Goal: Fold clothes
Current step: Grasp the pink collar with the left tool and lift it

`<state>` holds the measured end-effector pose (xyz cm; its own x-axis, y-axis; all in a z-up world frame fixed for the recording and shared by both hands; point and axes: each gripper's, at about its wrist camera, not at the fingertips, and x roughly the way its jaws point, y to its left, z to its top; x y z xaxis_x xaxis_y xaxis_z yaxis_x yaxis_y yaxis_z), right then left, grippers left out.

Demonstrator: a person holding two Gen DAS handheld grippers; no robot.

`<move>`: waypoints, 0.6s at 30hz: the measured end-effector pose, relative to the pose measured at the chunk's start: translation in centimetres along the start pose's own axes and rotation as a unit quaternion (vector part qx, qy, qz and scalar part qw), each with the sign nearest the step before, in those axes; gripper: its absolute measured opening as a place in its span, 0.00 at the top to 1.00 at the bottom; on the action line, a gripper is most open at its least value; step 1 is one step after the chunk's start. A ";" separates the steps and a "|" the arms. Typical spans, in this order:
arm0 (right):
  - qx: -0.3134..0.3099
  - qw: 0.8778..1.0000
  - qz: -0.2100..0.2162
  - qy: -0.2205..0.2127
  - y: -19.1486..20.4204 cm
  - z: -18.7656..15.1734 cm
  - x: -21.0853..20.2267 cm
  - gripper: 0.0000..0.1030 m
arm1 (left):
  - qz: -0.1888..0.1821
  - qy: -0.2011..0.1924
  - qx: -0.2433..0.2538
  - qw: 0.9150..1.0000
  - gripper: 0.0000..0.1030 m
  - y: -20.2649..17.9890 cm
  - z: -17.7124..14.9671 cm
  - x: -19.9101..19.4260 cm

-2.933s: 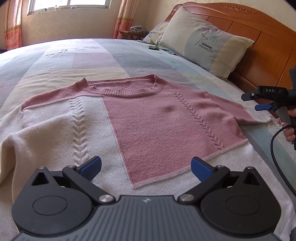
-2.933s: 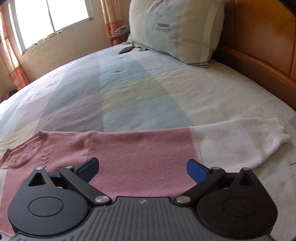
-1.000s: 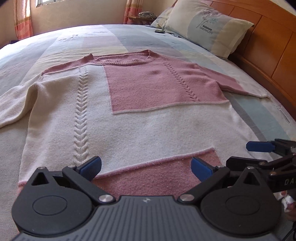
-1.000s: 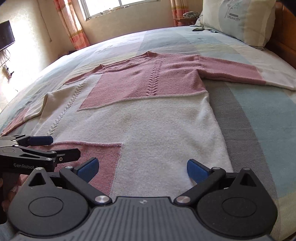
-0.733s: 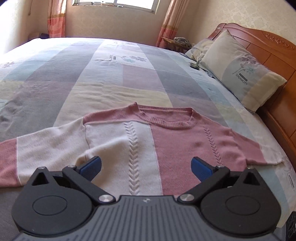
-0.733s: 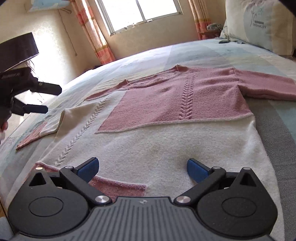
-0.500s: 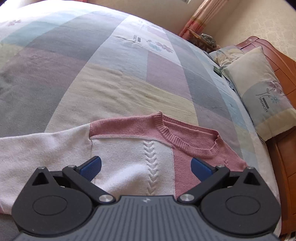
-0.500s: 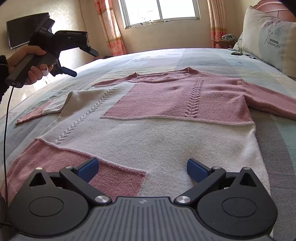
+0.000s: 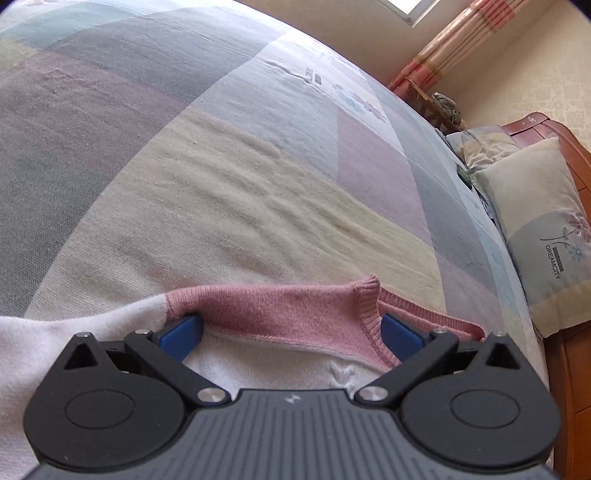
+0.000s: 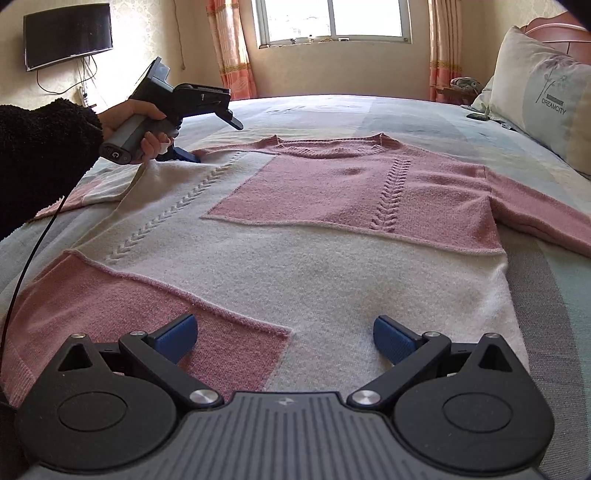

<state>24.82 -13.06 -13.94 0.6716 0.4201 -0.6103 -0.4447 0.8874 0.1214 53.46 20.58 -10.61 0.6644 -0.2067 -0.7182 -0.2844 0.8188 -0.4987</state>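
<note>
A patchwork bedspread (image 10: 424, 122) fills the middle. A pillow (image 10: 546, 107) printed "DREAMCITY" leans at three o'clock against a wooden headboard (image 9: 576, 354). A wall television (image 10: 68, 35) hangs at ten o'clock; a curtained window (image 10: 334, 18) sits at twelve.

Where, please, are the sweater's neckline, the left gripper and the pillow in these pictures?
Sweater neckline (image 10: 330, 150), right wrist view: on the ribbed pink collar band.
Left gripper (image 9: 291, 332), left wrist view: midway between its blue fingertips, over the sweater's shoulder.
Pillow (image 10: 546, 107), right wrist view: on its printed front face.
</note>
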 end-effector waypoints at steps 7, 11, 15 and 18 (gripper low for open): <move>-0.010 1.000 -0.006 0.003 0.4 -0.1 -0.1 0.00 | -0.011 -0.010 0.021 1.000 0.01 0.5 -0.3 -4.9; -0.012 1.000 -0.008 0.005 0.4 0.0 -0.1 0.00 | -0.010 0.046 -0.028 0.998 0.01 3.5 -1.1 -5.5; -0.015 1.000 -0.012 0.006 0.5 0.0 0.0 0.00 | -0.005 0.014 -0.017 1.000 0.01 4.6 -1.3 -4.4; -0.014 1.000 -0.013 0.005 0.5 -0.1 0.1 0.00 | 0.017 -0.016 -0.028 0.999 0.01 4.9 0.3 -3.6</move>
<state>24.62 -12.55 -13.99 0.6777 0.3944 -0.6206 -0.4431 0.8926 0.0834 49.86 25.51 -10.36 0.6751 -0.1610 -0.7199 -0.3454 0.7933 -0.5013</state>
